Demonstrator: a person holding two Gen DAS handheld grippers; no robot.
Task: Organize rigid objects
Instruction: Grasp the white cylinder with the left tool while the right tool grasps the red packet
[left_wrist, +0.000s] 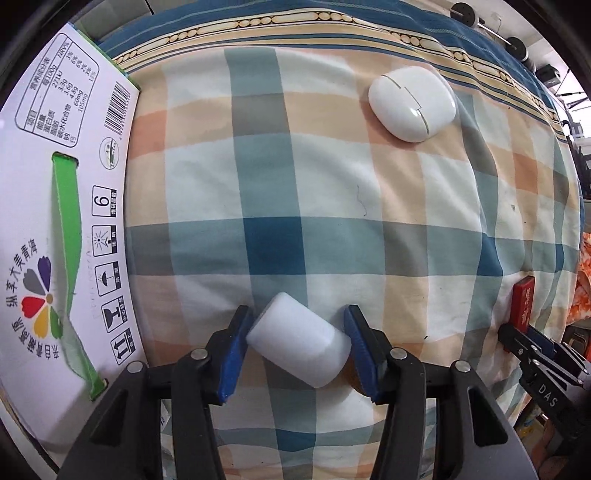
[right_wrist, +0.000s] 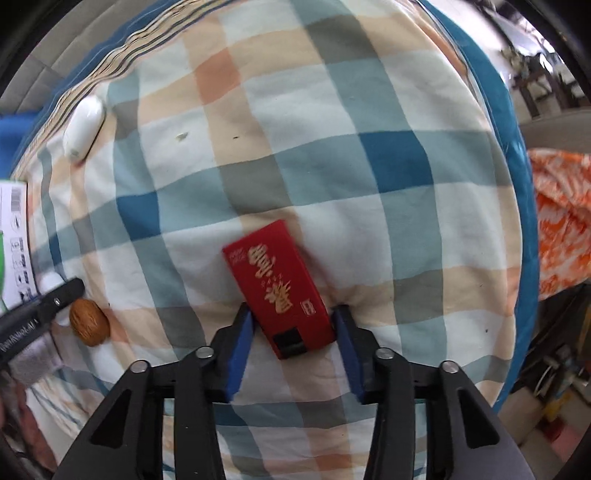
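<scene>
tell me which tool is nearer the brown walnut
Left. The left tool straddles the white cylinder, its arm passing just beside the walnut; the right tool sits around the red box, well across the cloth.

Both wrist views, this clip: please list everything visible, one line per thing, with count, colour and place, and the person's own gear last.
Checked bedsheet: one, blue, peach and white, covering the whole surface.
White foam cylinder: one, white, lying tilted between the left gripper's fingers.
Red rectangular box with gold lettering: one, red, flat on the sheet between the right gripper's fingers.
White rounded plastic case: one, white, far side of the sheet.
Brown walnut-like shell: one, brown, on the sheet beside the left gripper.
White printed carton with green strap: one, left edge of the sheet.
Orange patterned cloth: one, off the right edge.
Left gripper: black, blue pads, open.
Right gripper: black, blue pads, open.
</scene>
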